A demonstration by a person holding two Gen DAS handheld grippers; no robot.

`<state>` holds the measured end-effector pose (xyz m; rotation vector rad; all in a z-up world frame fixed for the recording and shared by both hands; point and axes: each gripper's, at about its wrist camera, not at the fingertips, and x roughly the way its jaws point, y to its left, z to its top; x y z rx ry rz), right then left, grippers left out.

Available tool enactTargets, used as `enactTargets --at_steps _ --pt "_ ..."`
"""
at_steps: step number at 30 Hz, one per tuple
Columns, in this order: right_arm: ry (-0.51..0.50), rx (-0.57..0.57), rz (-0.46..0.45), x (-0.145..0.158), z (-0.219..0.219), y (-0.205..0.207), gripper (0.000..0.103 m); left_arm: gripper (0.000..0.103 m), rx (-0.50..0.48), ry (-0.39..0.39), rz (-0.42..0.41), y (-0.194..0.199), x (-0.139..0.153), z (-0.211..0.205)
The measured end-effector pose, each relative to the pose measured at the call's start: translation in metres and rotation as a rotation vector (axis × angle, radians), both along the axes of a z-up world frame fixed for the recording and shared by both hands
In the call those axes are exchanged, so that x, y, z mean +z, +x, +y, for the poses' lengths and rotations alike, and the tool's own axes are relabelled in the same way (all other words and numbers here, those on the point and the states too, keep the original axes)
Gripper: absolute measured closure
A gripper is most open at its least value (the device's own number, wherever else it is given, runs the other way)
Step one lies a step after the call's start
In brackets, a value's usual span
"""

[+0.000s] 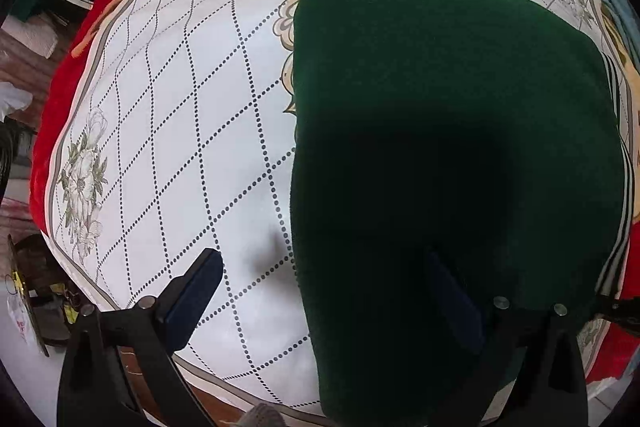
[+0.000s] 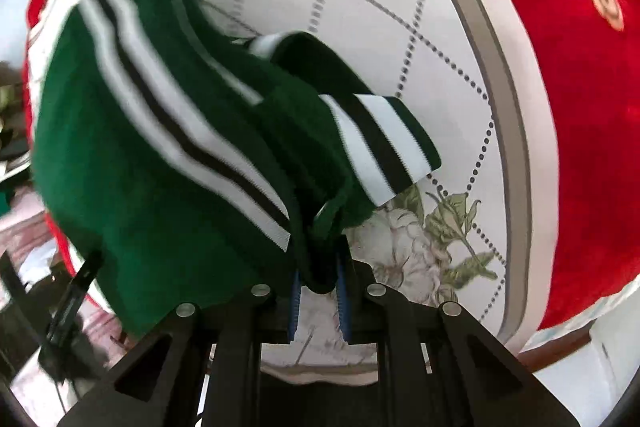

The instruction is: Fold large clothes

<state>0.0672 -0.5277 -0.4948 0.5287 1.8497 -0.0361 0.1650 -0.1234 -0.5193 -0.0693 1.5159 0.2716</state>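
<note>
A dark green sweater with white and black stripes lies folded on the white patterned cloth. In the left wrist view my left gripper points straight down and stands open. One finger hangs over the bare cloth, the other over the sweater's near left part, and nothing is between them. In the right wrist view my right gripper is shut on a bunched fold of the green sweater. A striped cuff hangs to the right of that grip, and a striped band runs across the lifted fabric.
The white cloth with dotted diamonds and flower prints covers a red blanket, which shows around its border. Clutter and a floor lie beyond the left edge. The cloth's near edge is close below my left gripper.
</note>
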Motion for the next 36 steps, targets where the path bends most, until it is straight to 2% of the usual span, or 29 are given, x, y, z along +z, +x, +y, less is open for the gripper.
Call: enactTargets --at_steps 5,10,14,16,20,21,25,29,32,33,36 --pt "-0.023 0.011 0.02 -0.025 0.019 0.009 0.088 0.0 -0.001 -0.005 -0.001 -0.001 -0.002 0.006" --pt "-0.011 0.03 0.053 -0.032 0.022 0.027 0.084 0.0 0.011 -0.013 -0.002 -0.003 -0.002 0.01" --pt "0.002 0.146 0.051 -0.011 0.012 0.039 0.071 0.0 0.024 -0.023 -0.007 -0.006 0.008 0.017" --pt "0.008 0.184 0.01 0.005 0.013 0.045 0.07 0.0 0.037 -0.035 -0.047 -0.006 0.018 0.025" --pt "0.045 0.203 -0.115 0.035 0.012 0.062 0.041 0.0 0.059 -0.028 -0.07 -0.006 0.026 0.041" --pt "0.052 0.209 -0.155 0.04 0.014 0.071 0.038 0.0 0.061 -0.021 -0.063 -0.005 0.023 0.043" --pt "0.065 0.213 -0.227 0.033 0.024 0.107 0.038 0.0 0.073 -0.02 -0.057 0.003 0.016 0.05" --pt "0.096 0.212 -0.305 0.023 0.041 0.154 0.038 0.0 0.055 0.003 -0.099 0.022 0.024 0.05" --pt "0.097 0.242 -0.323 0.007 0.056 0.188 0.038 0.0 0.053 -0.003 -0.123 0.041 0.027 0.055" --pt "0.108 0.257 -0.307 0.002 0.061 0.194 0.046 0.0 0.048 0.001 -0.13 0.047 0.027 0.056" --pt "0.112 0.268 -0.282 -0.015 0.071 0.209 0.085 0.0 0.036 0.016 -0.149 0.065 0.027 0.053"
